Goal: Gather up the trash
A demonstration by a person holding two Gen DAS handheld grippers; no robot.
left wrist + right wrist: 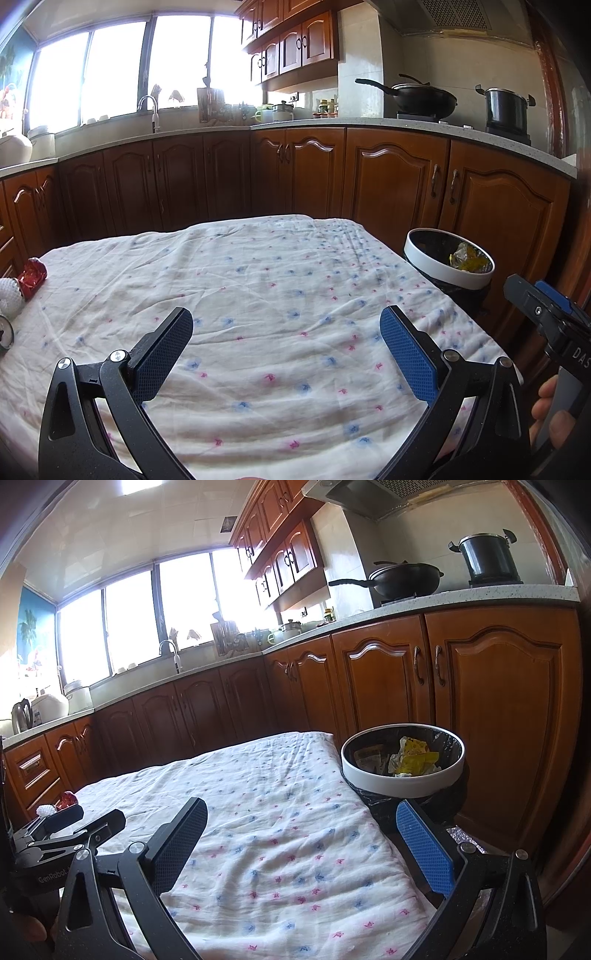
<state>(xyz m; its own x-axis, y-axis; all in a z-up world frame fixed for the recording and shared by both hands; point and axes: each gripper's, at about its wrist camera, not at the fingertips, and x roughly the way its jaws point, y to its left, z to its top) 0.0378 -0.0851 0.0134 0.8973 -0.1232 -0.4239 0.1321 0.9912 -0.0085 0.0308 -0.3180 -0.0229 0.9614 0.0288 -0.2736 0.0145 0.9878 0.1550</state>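
A white-rimmed trash bin (448, 271) (402, 778) with a black liner stands off the table's right far corner, holding yellow and clear wrappers (413, 760). A crumpled red wrapper (33, 275) (67, 799) and a white foam net (10, 295) (46, 809) lie at the table's left edge. My left gripper (286, 334) hovers open over the near middle of the cloth, nothing between its fingers. My right gripper (301, 827) is open too, over the table's right edge, short of the bin. Each gripper shows in the other's view: the right gripper (546, 310), the left gripper (74, 827).
A table under a white flowered cloth (258, 288) (258, 812) fills the foreground. Brown kitchen cabinets (295, 173) run behind it, with a wok (417, 96), a pot (505, 109) and a sink tap (149, 107) on the counter. A round metal object (5, 332) sits at the far left edge.
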